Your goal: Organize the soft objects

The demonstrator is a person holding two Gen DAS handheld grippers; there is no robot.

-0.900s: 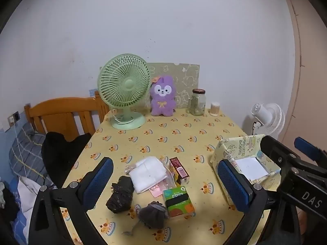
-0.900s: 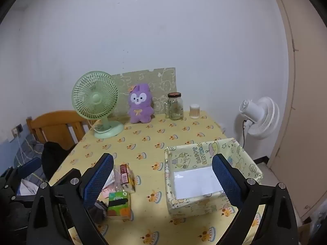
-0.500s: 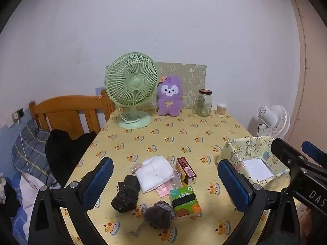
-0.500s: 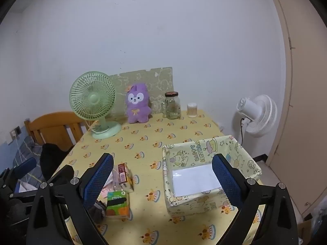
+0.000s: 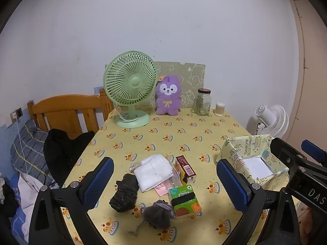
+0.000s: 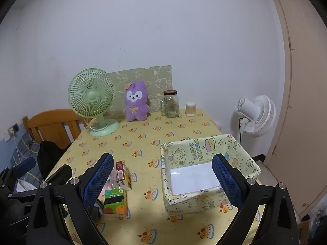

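A pile lies near the table's front: a folded white cloth (image 5: pixel 153 171), a black rolled bundle (image 5: pixel 124 194), a grey drawstring pouch (image 5: pixel 157 214), a green tissue pack (image 5: pixel 184 201) and a small red-and-yellow carton (image 5: pixel 186 168). A patterned fabric box (image 6: pixel 206 171) with a white bottom stands to the right of the pile; it also shows in the left wrist view (image 5: pixel 249 159). My left gripper (image 5: pixel 163 185) is open and empty above the pile. My right gripper (image 6: pixel 161 180) is open and empty above the box's left wall.
At the table's back stand a green desk fan (image 5: pixel 130 87), a purple plush toy (image 5: pixel 168 96), a glass jar (image 5: pixel 202 102) and a small white container (image 5: pixel 220 109). A wooden chair (image 5: pixel 67 112) with dark clothing is left; a white floor fan (image 6: pixel 255 114) is right.
Both grippers have drawn back and risen a little, so the table looks smaller and farther away. Nothing on the table has moved. Both stay open.
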